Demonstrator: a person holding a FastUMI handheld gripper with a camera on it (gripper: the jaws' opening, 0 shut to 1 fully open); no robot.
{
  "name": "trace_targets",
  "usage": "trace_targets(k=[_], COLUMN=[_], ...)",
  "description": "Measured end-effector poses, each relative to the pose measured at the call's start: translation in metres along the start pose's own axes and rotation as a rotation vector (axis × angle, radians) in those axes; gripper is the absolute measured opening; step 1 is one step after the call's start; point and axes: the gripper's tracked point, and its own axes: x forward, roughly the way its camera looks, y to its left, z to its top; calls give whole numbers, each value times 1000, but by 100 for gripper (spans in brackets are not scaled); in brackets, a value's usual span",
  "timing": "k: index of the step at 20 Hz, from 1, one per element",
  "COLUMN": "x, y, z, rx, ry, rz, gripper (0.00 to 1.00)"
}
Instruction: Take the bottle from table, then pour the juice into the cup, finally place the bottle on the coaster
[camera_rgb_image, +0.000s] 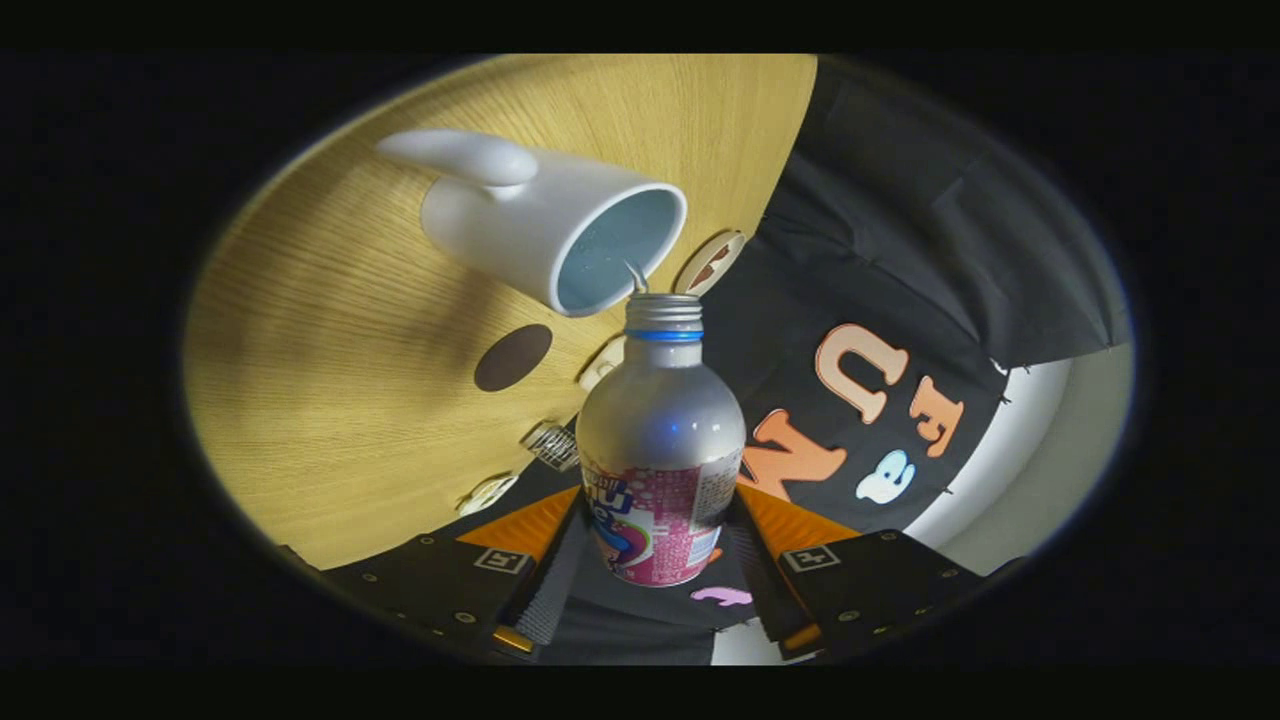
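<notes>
Gripper view shows the bottle (660, 440) clamped between the jaws of the gripper (655, 560), both fingers pressing on its labelled lower body. Its long axis runs straight ahead along the fingers, open neck leading, and the whole view is rolled over, so the bottle is tipped well off upright. A thin stream leaves the mouth into the white cup (545, 215), whose blue-lined opening sits just beyond the neck, nearly touching it. To pour well, I judge the mouth should stay above the opening and the tilt grow slowly, avoiding a spill over the rim. The cup stands on the wooden table (330, 380); a dark round coaster (512, 357) lies nearby.
</notes>
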Motion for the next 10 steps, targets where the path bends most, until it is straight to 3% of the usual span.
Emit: trace_targets(k=[10], x=[-5], y=[-6], z=[1], rx=[-49], ry=[14], rz=[-5], gripper=[76])
